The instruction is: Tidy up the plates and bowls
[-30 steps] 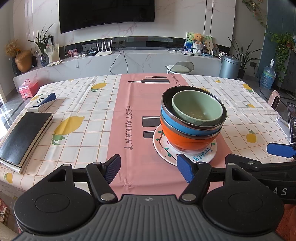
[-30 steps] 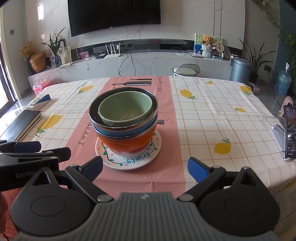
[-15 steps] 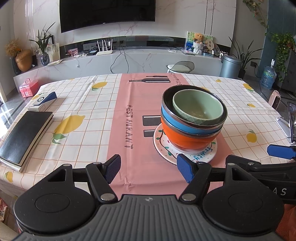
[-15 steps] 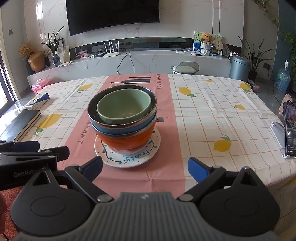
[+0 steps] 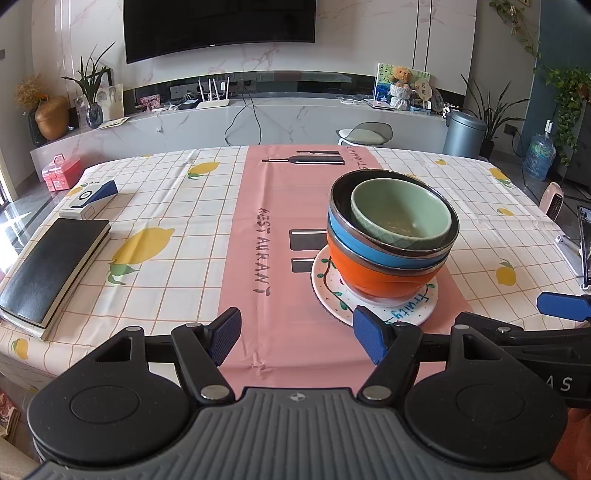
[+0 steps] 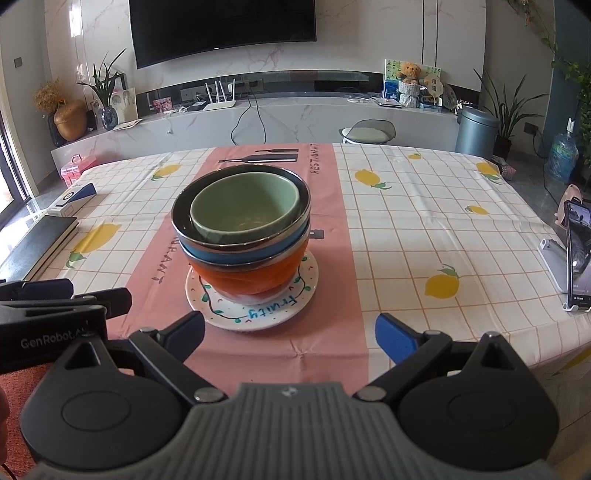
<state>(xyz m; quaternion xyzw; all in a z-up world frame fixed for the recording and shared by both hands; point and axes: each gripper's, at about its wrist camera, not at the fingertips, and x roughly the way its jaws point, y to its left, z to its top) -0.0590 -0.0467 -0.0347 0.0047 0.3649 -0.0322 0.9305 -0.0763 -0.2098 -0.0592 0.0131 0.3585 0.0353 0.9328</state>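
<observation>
Bright, sharp daylight; fisheye-curved edges, dark corners.

The right hand-held gripper [image 6: 290, 338] has eased forward toward the stacked bowls [image 6: 242, 236], so the plate [image 6: 255, 312] beneath them now sits lower and nearer its open fingers (a slight advance). The left hand-held gripper [image 5: 295, 332] has crept marginally closer to the same stack [image 5: 391, 240].

Home living/dining rm: wall TV [image 5: 219, 27], dining table w/ lemon tablecloth [image 5: 177, 206].
</observation>
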